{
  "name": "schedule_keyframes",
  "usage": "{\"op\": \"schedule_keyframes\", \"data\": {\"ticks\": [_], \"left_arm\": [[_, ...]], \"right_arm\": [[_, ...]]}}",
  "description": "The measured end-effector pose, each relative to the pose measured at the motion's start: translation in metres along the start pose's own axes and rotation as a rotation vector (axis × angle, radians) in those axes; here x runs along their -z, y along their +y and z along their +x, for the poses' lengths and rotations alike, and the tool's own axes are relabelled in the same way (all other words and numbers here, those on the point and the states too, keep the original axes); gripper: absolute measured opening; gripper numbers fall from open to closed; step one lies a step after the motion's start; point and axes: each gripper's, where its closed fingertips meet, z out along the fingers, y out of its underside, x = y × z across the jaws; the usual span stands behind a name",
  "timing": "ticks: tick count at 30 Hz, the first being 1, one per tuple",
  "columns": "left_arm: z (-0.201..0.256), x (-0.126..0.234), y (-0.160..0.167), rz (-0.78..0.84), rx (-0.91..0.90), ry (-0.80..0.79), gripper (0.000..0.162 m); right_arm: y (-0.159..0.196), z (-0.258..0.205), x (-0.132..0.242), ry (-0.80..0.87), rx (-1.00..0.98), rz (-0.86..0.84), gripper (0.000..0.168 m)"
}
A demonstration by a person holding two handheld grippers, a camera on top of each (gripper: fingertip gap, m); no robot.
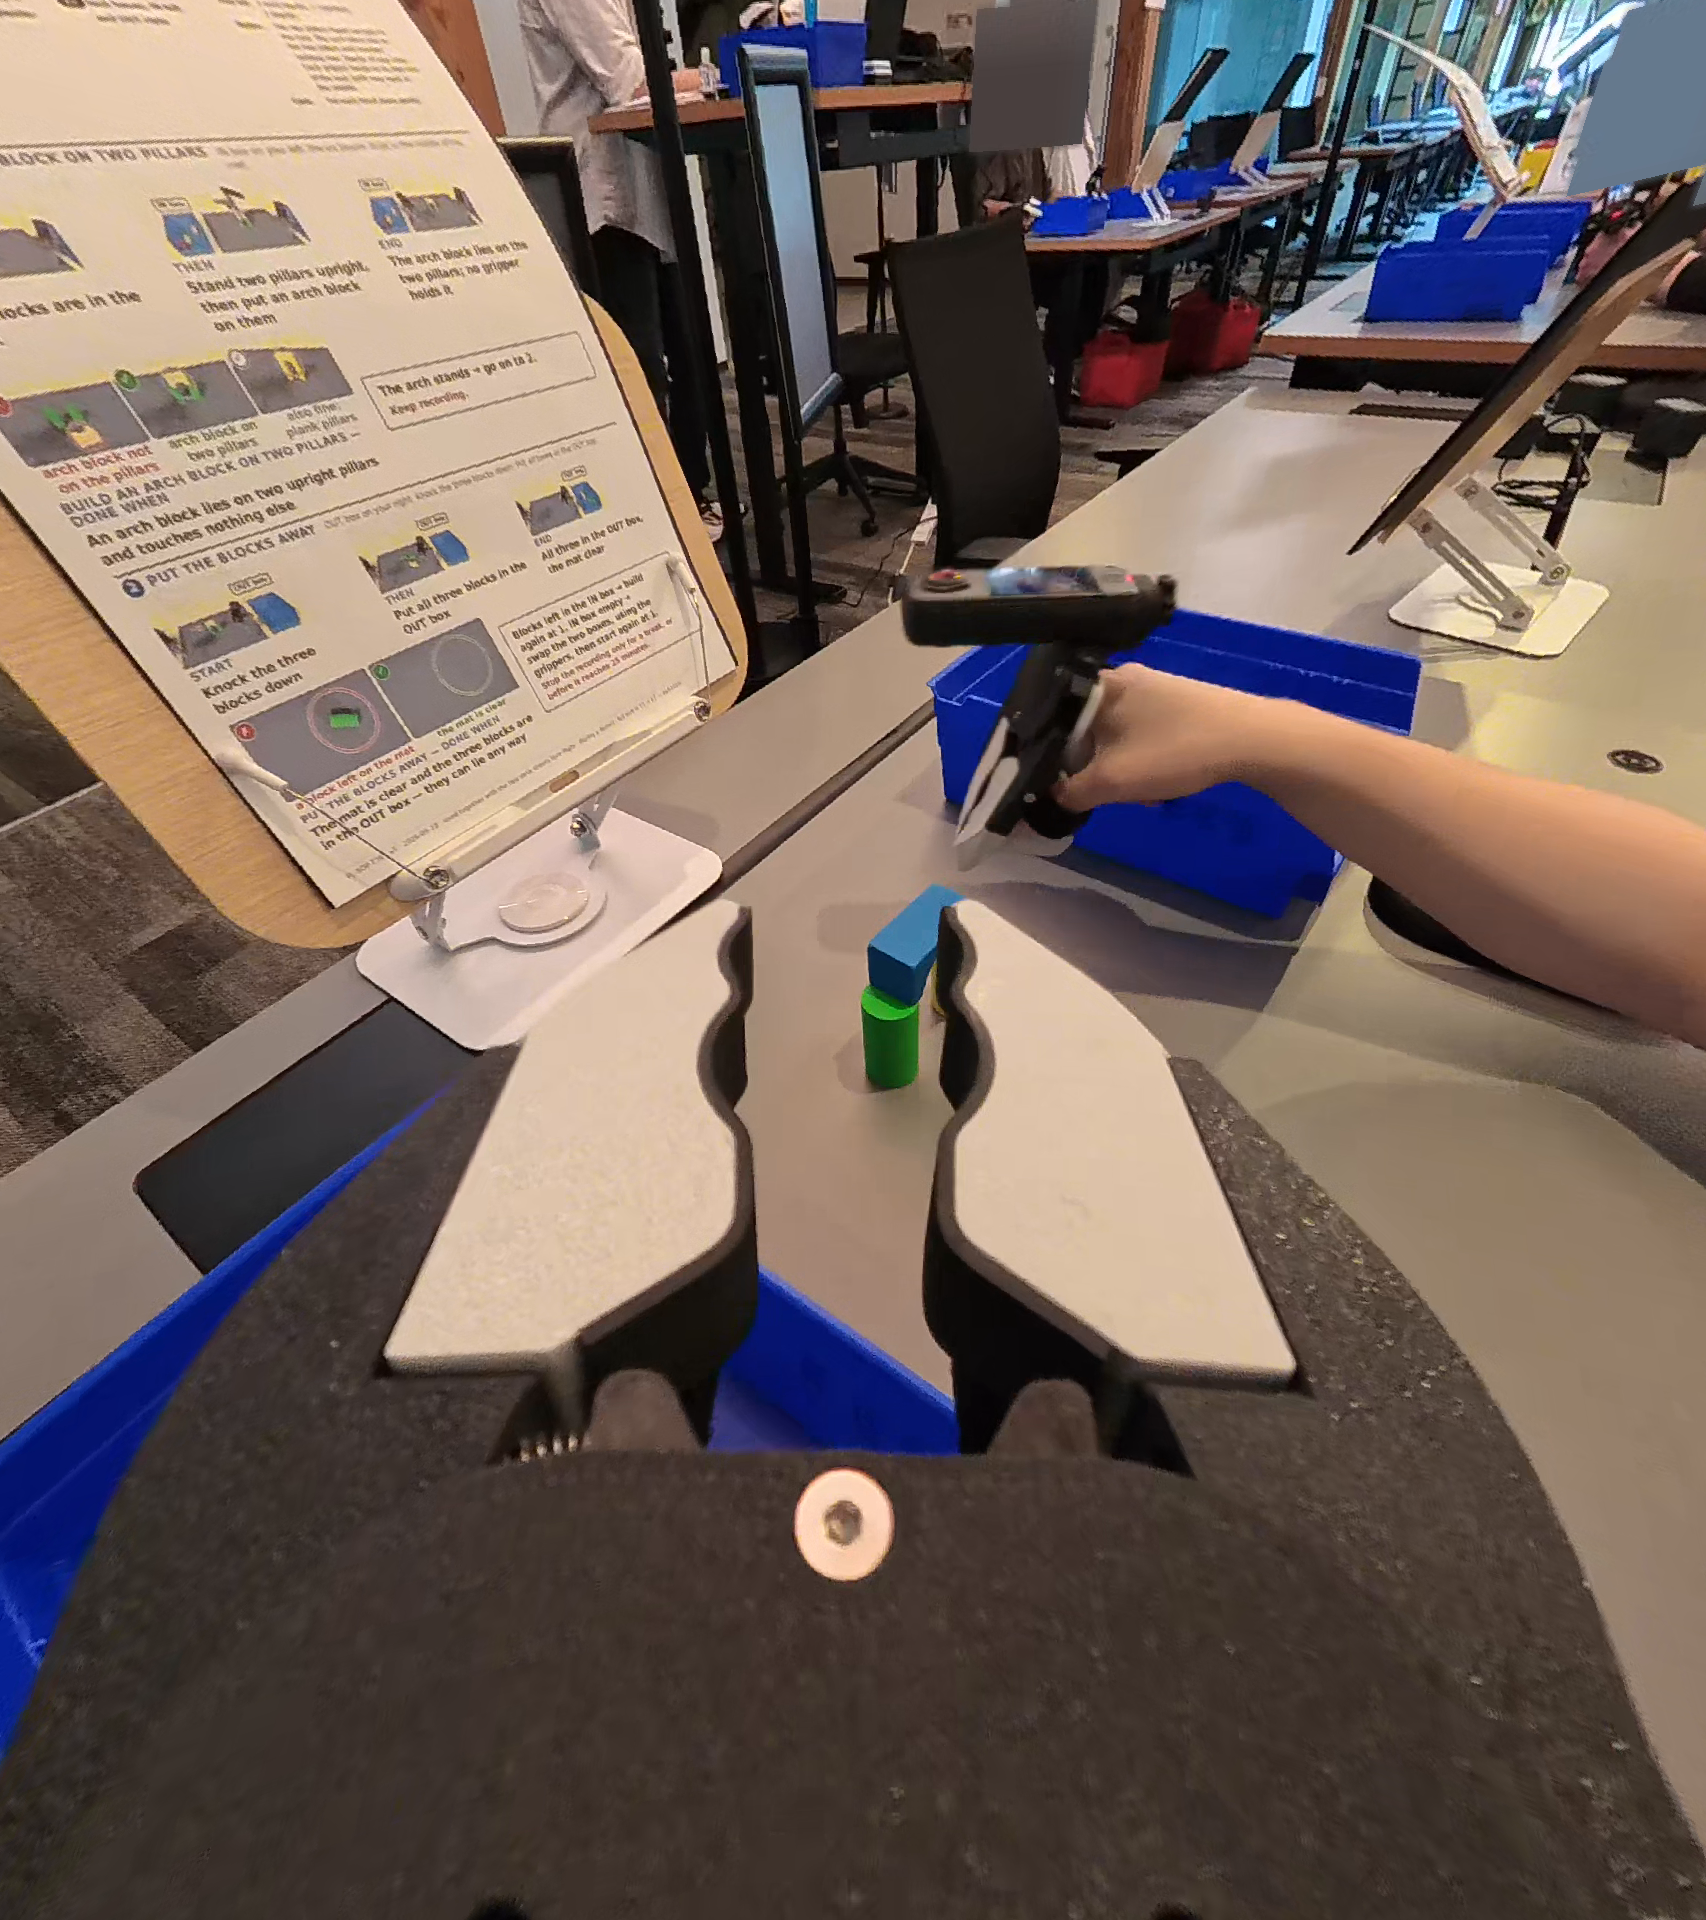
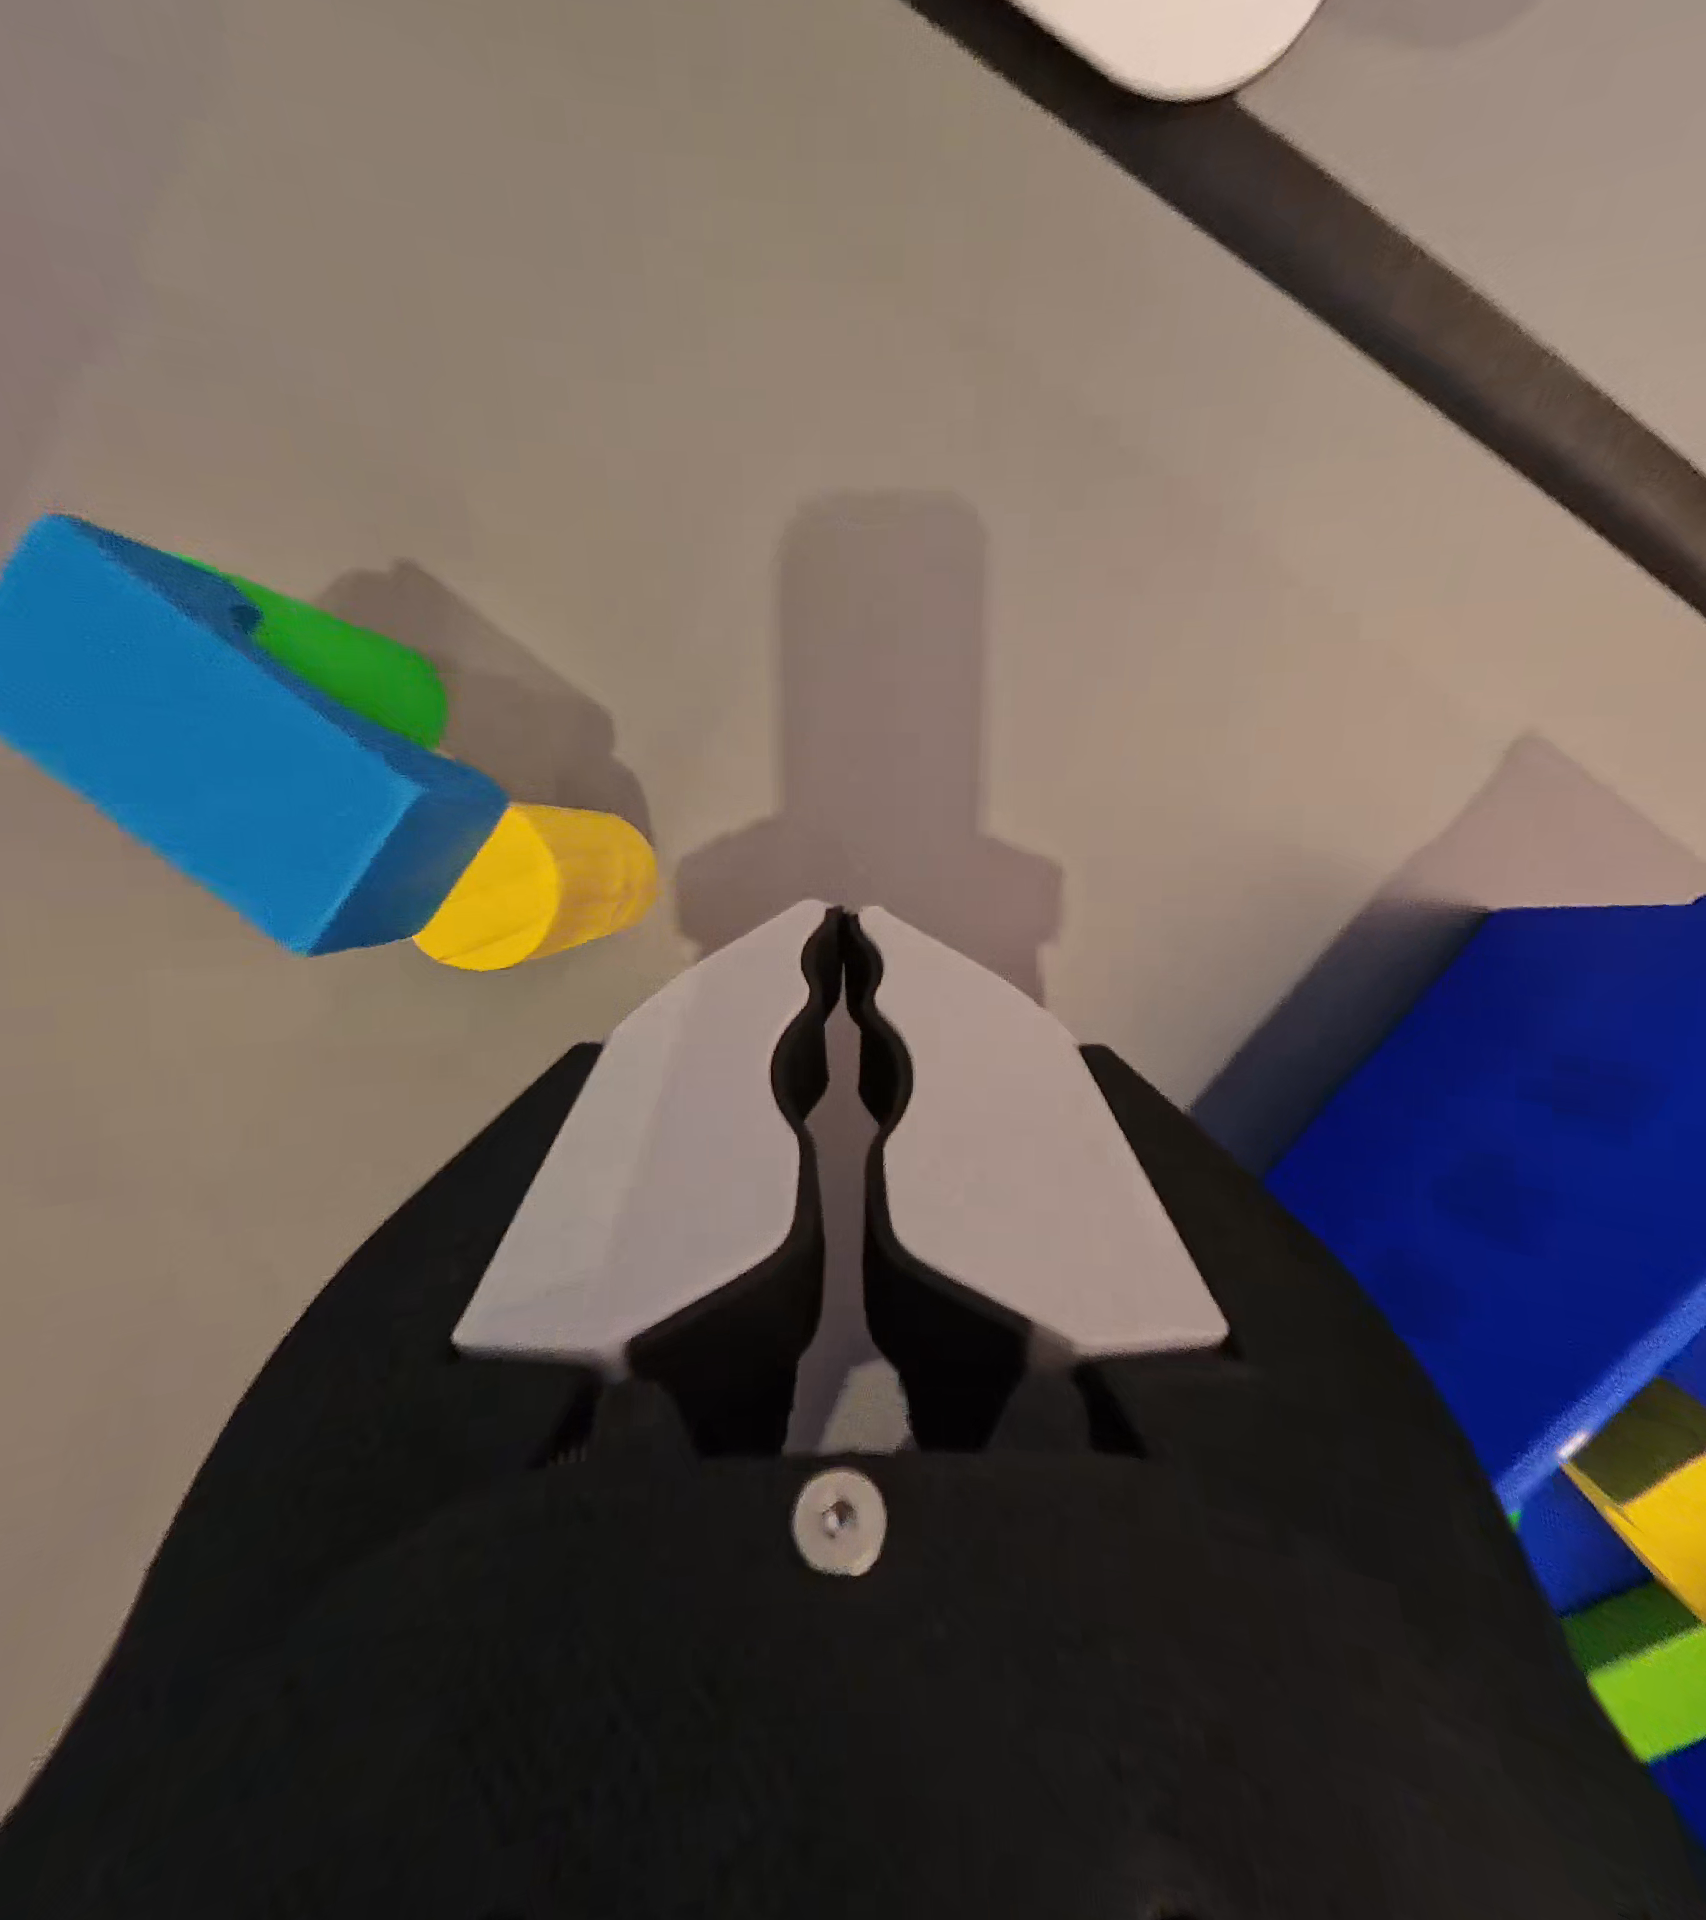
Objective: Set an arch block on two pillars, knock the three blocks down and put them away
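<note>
blue arch block [image 2: 205,727] on green pillar [image 1: 890,1039] and yellow pillar [image 2: 548,883] | left gripper [image 1: 844,997] fingers apart (empty) | right gripper [image 2: 844,920] fingers closed, empty, beside arch

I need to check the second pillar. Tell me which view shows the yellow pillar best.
The right wrist view: the yellow pillar shows its round end and side plainly, under one end of the blue arch block. In the left wrist view, only a yellow sliver peeks out behind a finger of the left hand-held gripper.
</note>
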Motion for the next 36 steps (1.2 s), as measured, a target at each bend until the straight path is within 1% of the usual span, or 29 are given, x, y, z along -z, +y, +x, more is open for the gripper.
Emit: {"op": "schedule_keyframes", "data": {"ticks": [3, 7, 28, 33, 36], "left_arm": [[0.005, -0.001, 0.001, -0.012, -0.006, 0.021, 0.033], [0.009, -0.002, 0.003, -0.033, -0.026, 0.029, 0.033], [0.015, 0.009, 0.003, -0.046, -0.033, 0.058, 0.033], [0.017, 0.007, 0.006, -0.064, -0.041, 0.068, 0.033], [0.018, 0.006, 0.006, -0.069, -0.048, 0.069, 0.033]], "right_arm": [[0.003, 0.009, -0.007, 0.006, -0.019, -0.099, 0.001], [0.005, 0.022, -0.009, 0.023, -0.051, -0.169, 0.001], [0.021, 0.042, -0.013, 0.074, -0.1, -0.271, 0.001], [0.018, 0.032, -0.02, 0.074, -0.081, -0.275, 0.001], [0.007, 0.005, -0.029, 0.056, 0.0, -0.263, 0.001]]}}
